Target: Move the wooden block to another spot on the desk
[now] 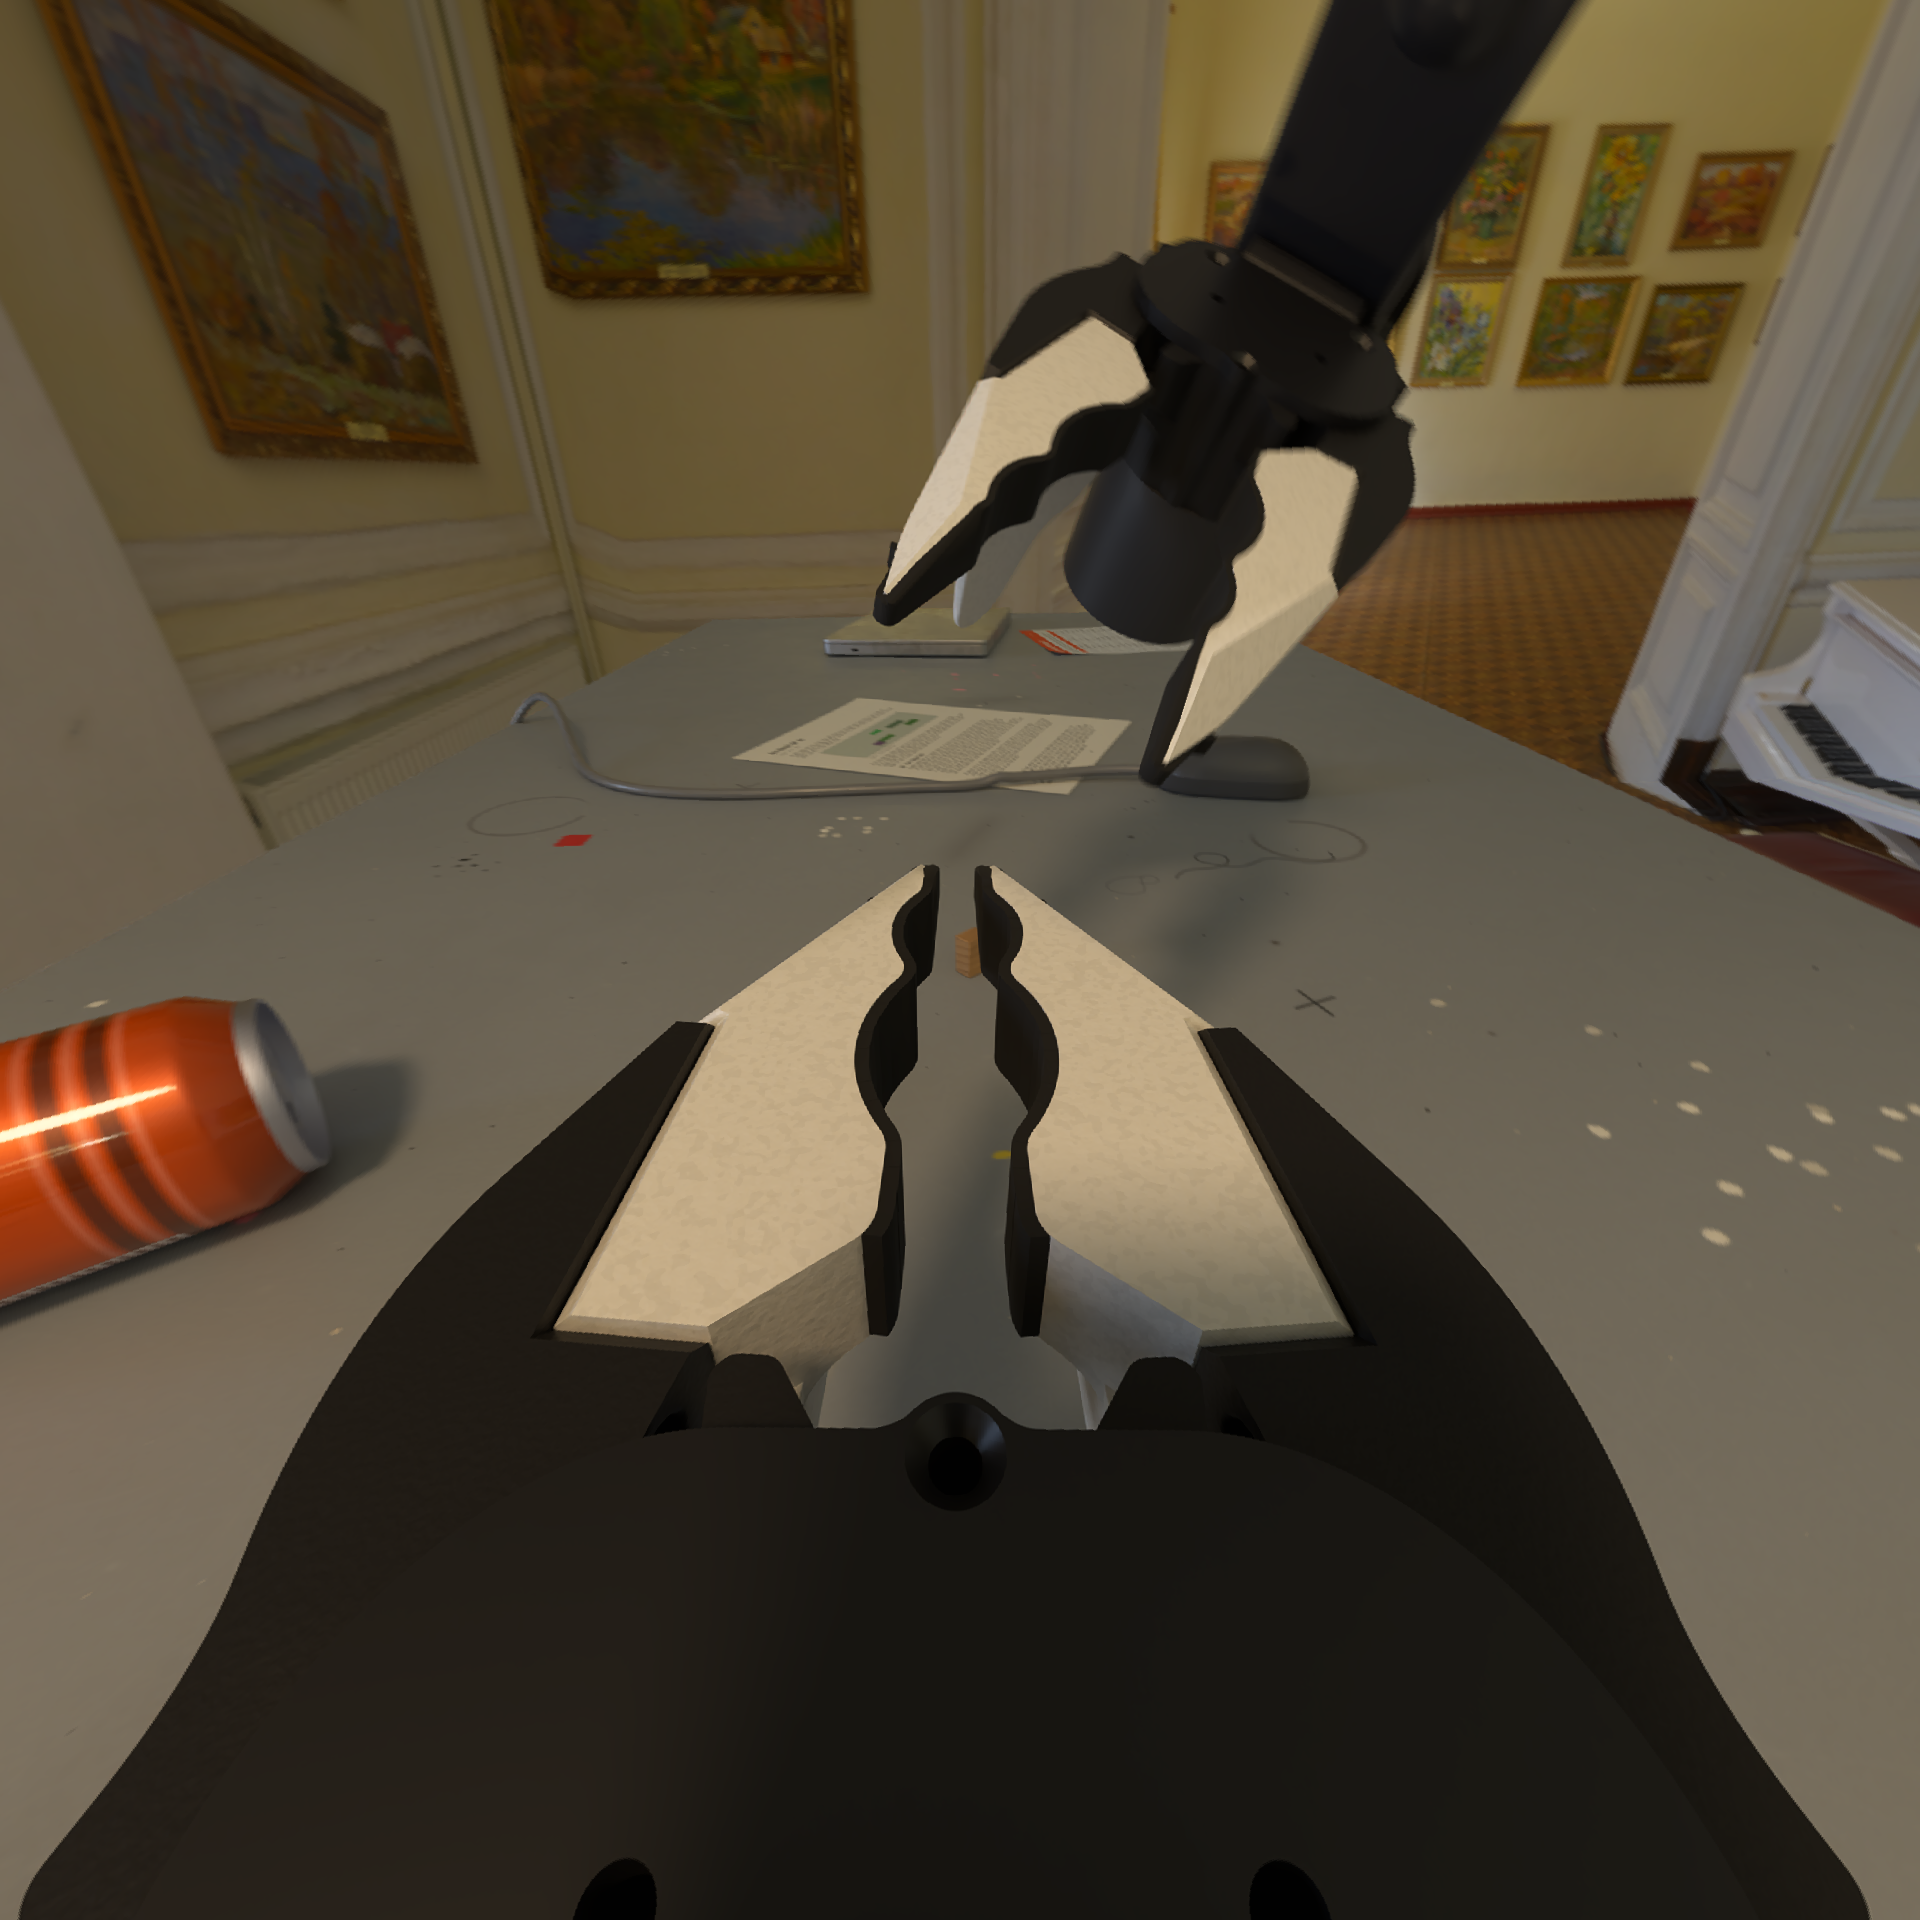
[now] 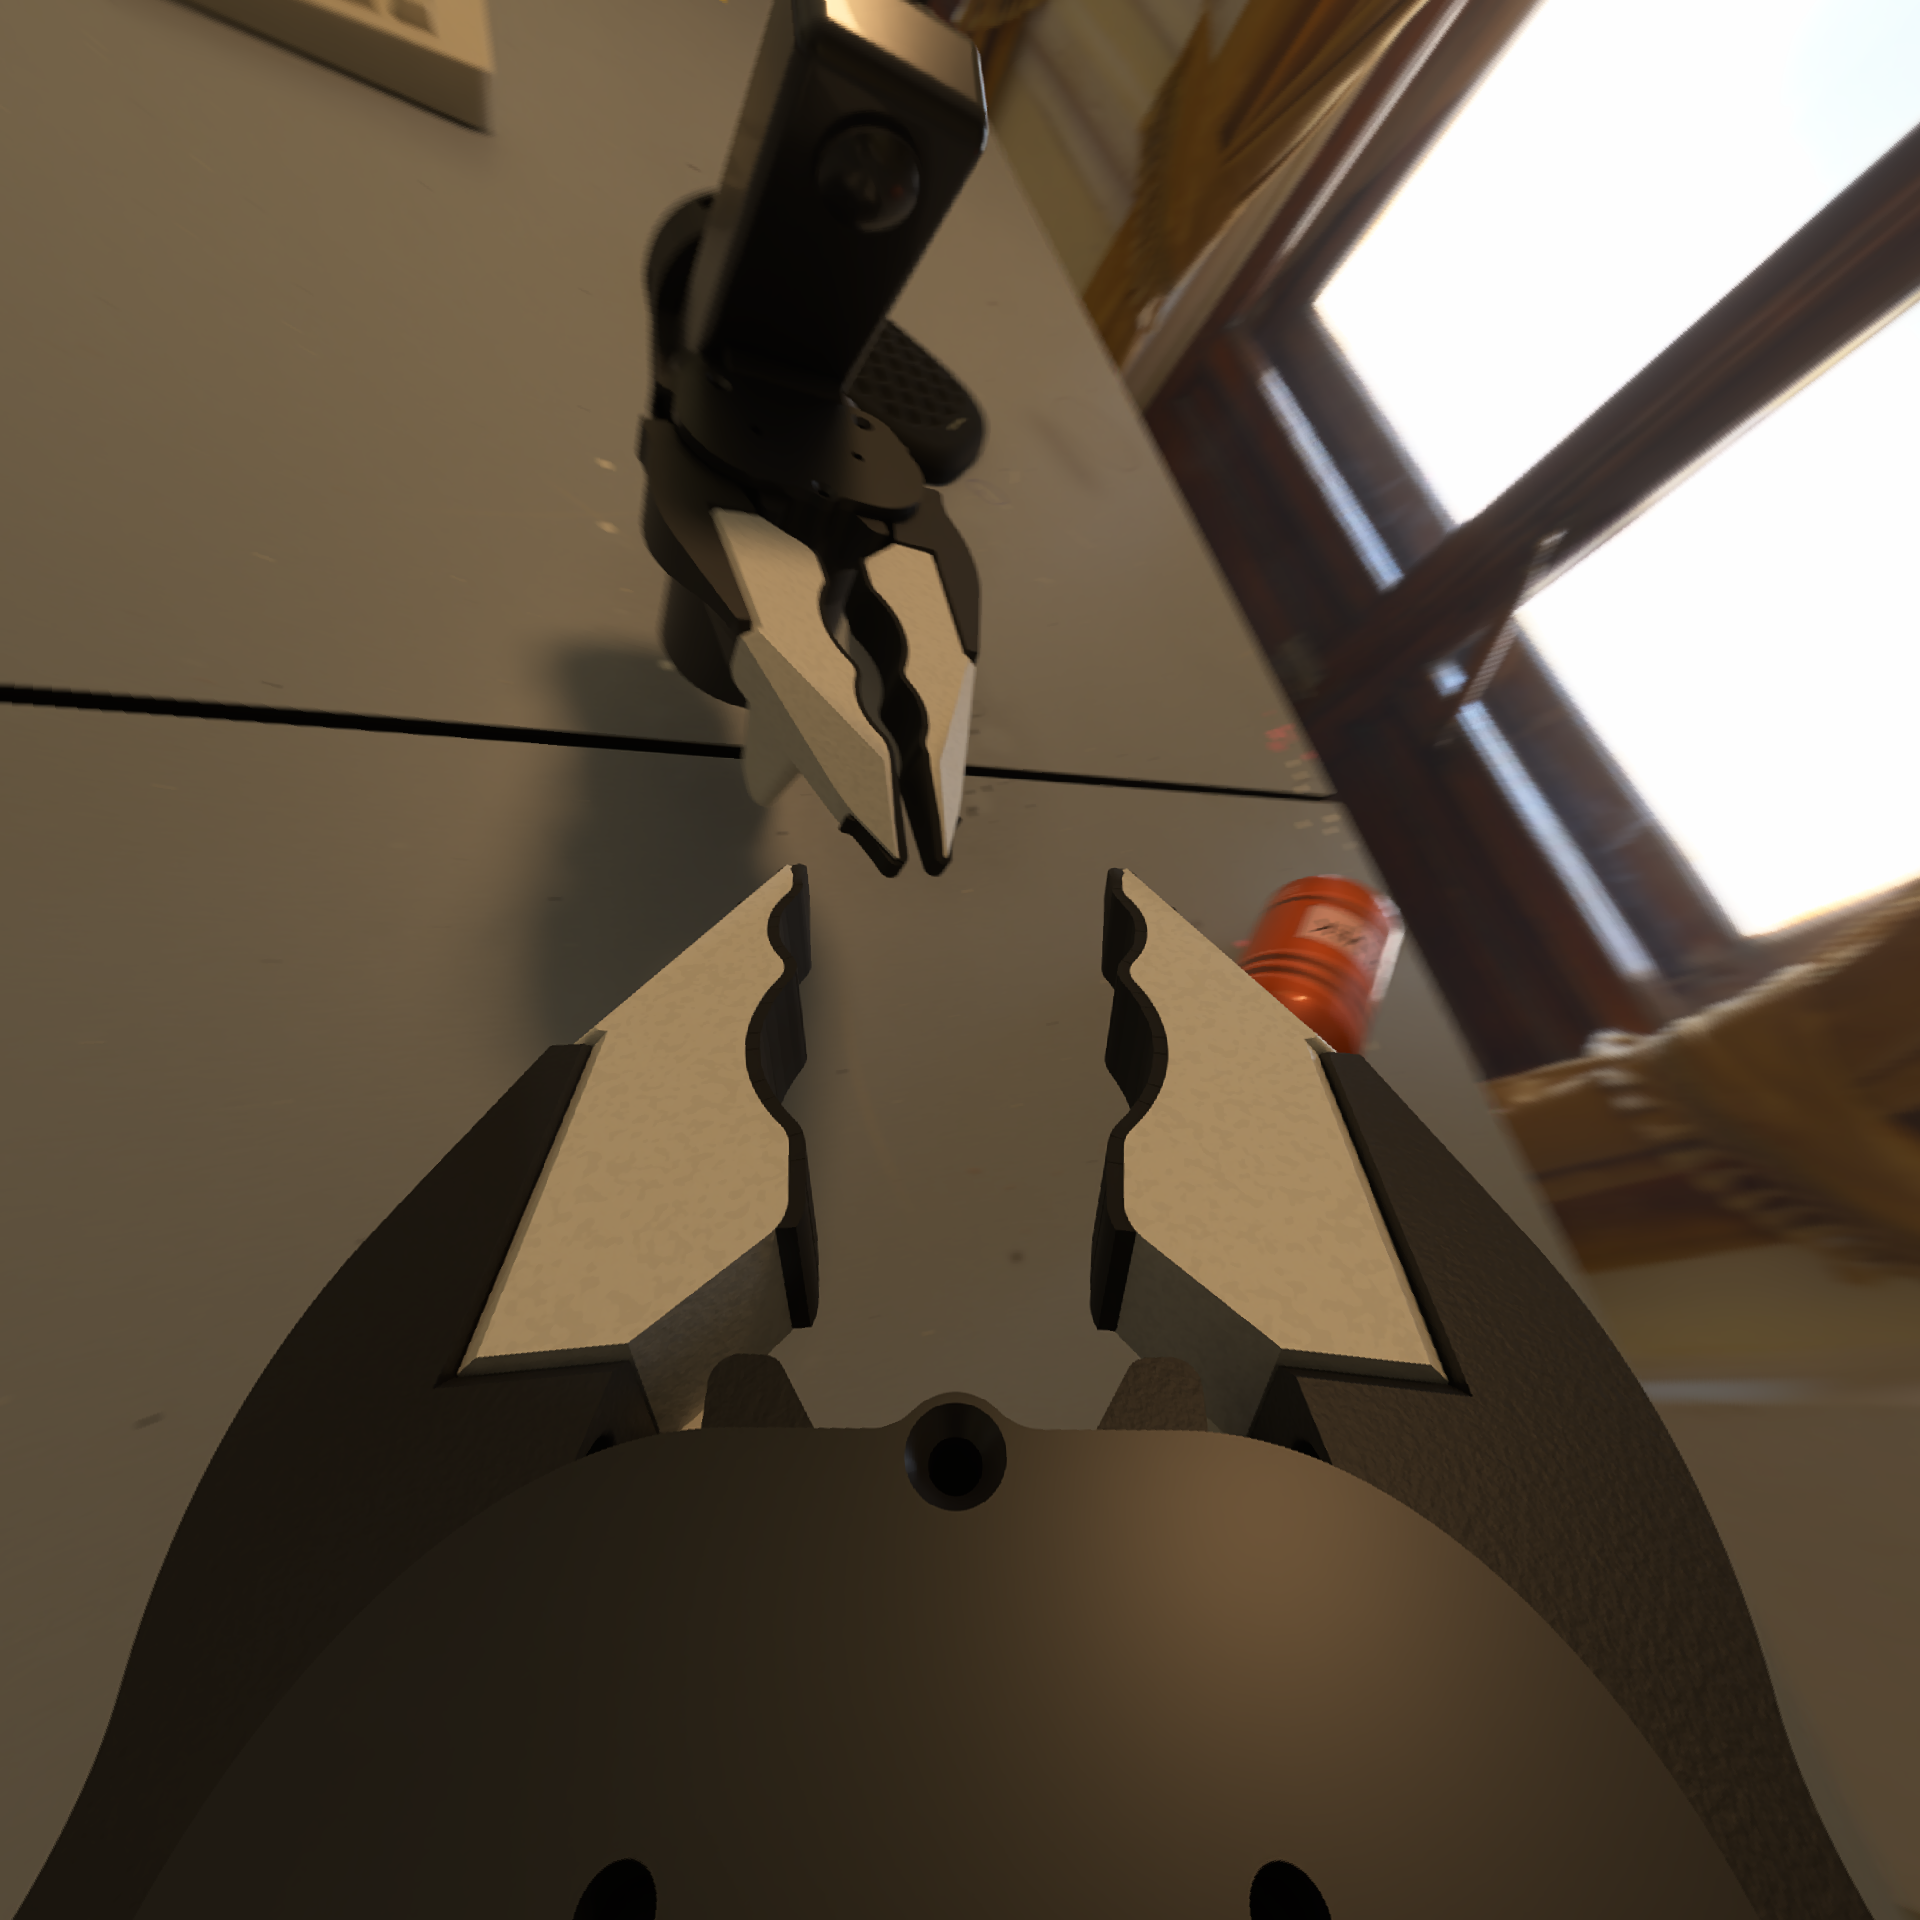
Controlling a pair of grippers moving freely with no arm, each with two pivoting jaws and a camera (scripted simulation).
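A small wooden block [image 1: 968,952] lies on the grey desk [image 1: 1455,1039]. I see it through the thin gap between my left gripper's fingers, partly hidden by the right finger. My left gripper [image 1: 956,873] is shut, with only a narrow slit between the tips, and holds nothing that I can see. In the right wrist view it [image 2: 914,862] hangs tips-down over the desk, and the block does not show there. My right gripper [image 2: 956,878] is open and empty. It hovers above the far part of the desk in the left wrist view [image 1: 1023,691].
An orange can [image 1: 156,1132] lies on its side at the left, and also shows in the right wrist view [image 2: 1320,961]. A printed sheet [image 1: 935,743], a grey cable [image 1: 644,779], a dark mouse [image 1: 1247,769] and a silver device [image 1: 914,634] sit farther back. The desk edge runs along the right.
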